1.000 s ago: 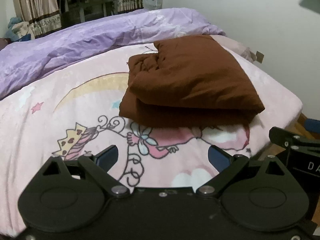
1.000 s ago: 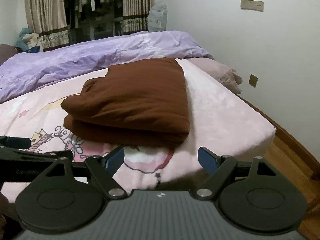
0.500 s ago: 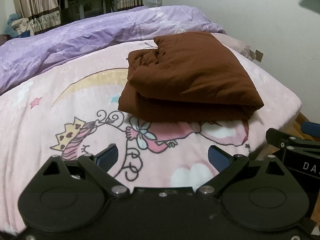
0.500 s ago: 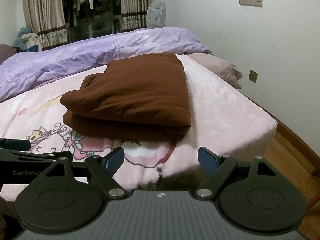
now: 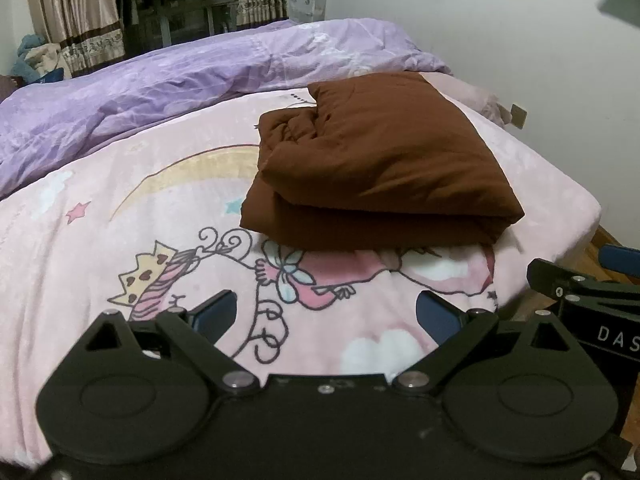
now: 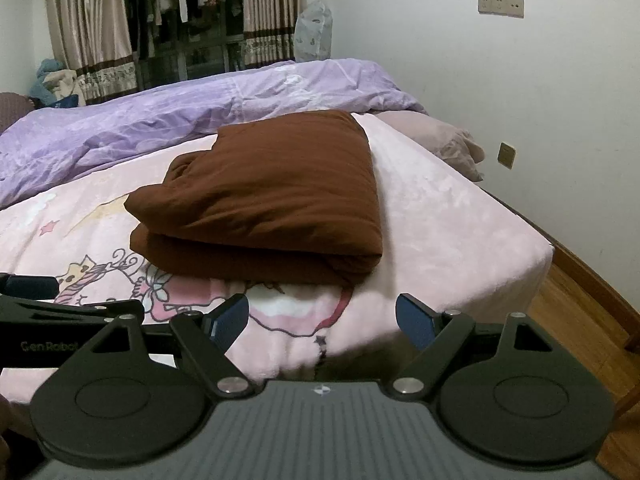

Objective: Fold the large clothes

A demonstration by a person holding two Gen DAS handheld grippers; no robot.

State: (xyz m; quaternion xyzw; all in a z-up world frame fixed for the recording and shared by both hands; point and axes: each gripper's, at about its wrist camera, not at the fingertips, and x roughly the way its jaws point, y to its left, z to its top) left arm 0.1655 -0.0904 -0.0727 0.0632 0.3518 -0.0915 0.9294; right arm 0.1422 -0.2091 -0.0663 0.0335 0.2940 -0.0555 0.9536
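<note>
On the bed, a pink sheet (image 5: 120, 184) w/ a cartoon print (moon, stars, a crowned figure) covers the near half; a rumpled purple quilt (image 5: 168, 92) is bunched along the far side, and a pale pink pillow (image 6: 440, 140) sits by the wall at the far right corner. Beyond that: curtains (image 6: 88, 32) either side of a dark window w/ clothes hanging, a wall socket plate (image 6: 501, 5) up high, a smaller one low near the pillow, wood floor (image 6: 580, 320) off the bed's right edge. Nothing lies btwn the grippers and the brown garment (image 5: 376, 160), just bare sheet. The garment sits toward the bed's right side, near the front edge, folded into a thick rectangular stack: two layers visible at the near fold, top surface fairly smooth, left rear corner puckered and a bit uneven. Left gripper (image 5: 326, 312) is spread wide, empty, hovering over the sheet short of the garment. Right gripper (image 6: 322, 318) likewise spread, holding nothing, near the bed's front edge; each gripper shows at the edge of the other's view.
</note>
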